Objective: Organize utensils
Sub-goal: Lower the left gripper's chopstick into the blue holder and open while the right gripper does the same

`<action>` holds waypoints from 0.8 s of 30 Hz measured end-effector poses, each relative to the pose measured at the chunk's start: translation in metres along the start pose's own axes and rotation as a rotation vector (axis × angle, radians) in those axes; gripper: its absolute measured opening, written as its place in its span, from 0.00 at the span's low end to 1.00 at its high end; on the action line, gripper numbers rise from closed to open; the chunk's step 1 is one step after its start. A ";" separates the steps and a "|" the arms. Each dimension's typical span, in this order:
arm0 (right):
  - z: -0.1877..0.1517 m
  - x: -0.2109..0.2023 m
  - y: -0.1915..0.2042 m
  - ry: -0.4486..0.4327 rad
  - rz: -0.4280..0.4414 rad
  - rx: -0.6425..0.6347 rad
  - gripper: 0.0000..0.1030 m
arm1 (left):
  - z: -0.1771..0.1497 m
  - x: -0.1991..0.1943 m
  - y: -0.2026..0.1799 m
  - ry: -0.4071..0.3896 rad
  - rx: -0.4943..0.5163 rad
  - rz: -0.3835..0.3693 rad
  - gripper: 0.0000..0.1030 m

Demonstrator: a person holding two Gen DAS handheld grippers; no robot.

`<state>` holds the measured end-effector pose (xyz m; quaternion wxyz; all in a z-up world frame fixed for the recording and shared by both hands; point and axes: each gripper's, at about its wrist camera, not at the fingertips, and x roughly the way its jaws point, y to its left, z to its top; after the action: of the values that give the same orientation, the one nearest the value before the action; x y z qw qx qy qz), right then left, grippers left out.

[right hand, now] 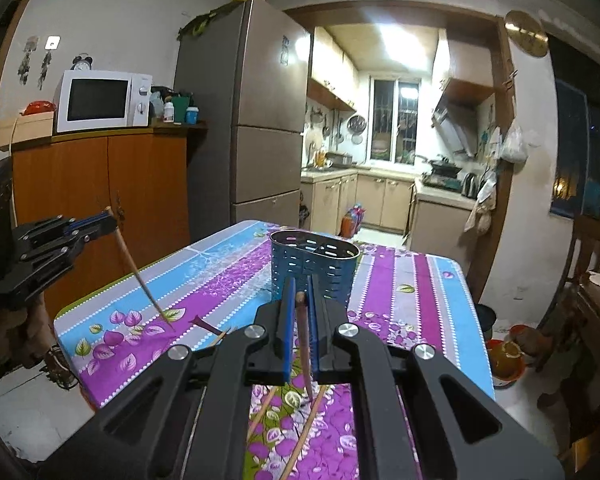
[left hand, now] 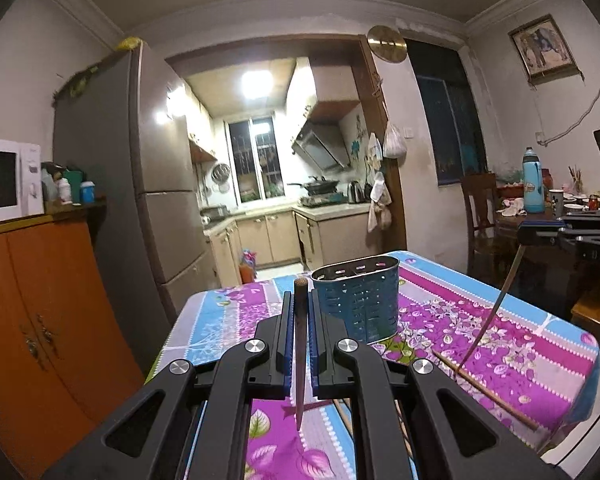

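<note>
While both jaws clamped, each gripping chopstick (left hand: 300, 344)

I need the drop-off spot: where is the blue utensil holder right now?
The blue perforated utensil holder stands upright near the far end of the floral tablecloth, just ahead of both grippers; in the left wrist view it sits right of the left gripper.

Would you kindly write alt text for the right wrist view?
The right gripper is shut on a dark chopstick, aimed at a blue perforated utensil holder on a floral tablecloth. At left, the left gripper holds another chopstick.
</note>
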<state>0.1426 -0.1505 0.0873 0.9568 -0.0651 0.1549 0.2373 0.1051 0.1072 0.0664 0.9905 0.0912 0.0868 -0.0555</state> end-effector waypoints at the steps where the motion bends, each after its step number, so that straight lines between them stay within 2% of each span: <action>1: 0.004 0.005 -0.001 0.009 0.010 0.004 0.05 | 0.006 0.005 0.003 0.005 -0.005 -0.004 0.08; 7: 0.025 0.025 -0.010 0.056 0.042 0.027 0.05 | 0.034 0.027 0.012 0.033 -0.018 -0.027 0.08; 13: 0.052 0.033 -0.028 0.045 0.047 0.075 0.05 | 0.069 0.042 0.015 0.033 -0.046 -0.051 0.08; 24: 0.153 0.046 -0.055 -0.045 0.012 0.079 0.05 | 0.151 0.092 0.022 0.037 -0.110 -0.098 0.08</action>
<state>0.2476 -0.1485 0.2194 0.9604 -0.0211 0.1428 0.2382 0.2223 0.0913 0.1996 0.9883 0.0331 0.1124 -0.0973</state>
